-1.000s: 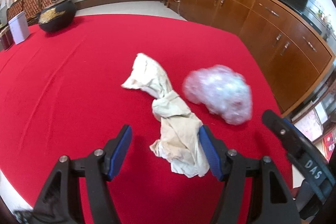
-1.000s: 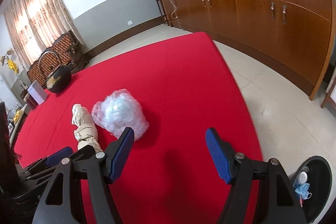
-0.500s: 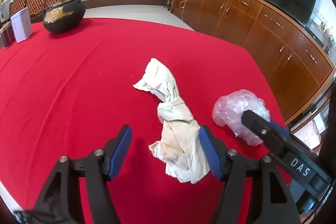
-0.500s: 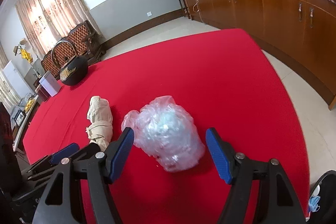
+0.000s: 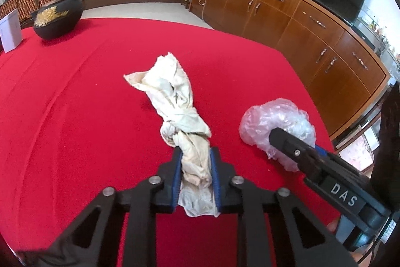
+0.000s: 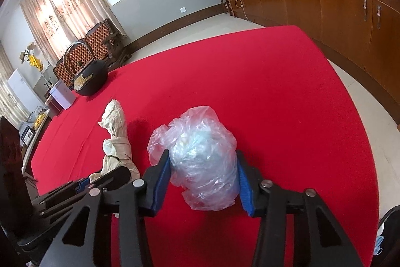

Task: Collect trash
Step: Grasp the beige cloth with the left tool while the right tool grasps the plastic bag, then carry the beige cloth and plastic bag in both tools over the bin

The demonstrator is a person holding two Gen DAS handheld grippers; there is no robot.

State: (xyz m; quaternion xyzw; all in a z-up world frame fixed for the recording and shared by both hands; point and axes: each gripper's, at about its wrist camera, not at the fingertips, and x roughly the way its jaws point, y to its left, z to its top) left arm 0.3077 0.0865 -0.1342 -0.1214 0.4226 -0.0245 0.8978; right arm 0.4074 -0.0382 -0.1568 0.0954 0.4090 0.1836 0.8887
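A crumpled cream cloth-like wad of paper [image 5: 175, 101] lies on the red table [image 5: 75, 116]. My left gripper [image 5: 195, 157] is shut on its near end. It also shows in the right wrist view [image 6: 115, 137]. A clear crumpled plastic bag [image 6: 202, 157] sits to its right, near the table's right edge. My right gripper [image 6: 202, 167] has closed on the bag, with both blue pads against its sides. The bag also shows in the left wrist view [image 5: 272, 121], with the right gripper's black finger across it.
A black iron kettle [image 5: 57, 16] and a white card [image 5: 10, 34] stand at the table's far left. Wooden cabinets [image 5: 300, 24] run along the right wall with a TV on top. A dark bin [image 6: 390, 237] sits on the floor at the lower right.
Both grippers went from wide open to closed. The left closed on the near end of the cream wad. The right moved left over the plastic bag and closed on it.
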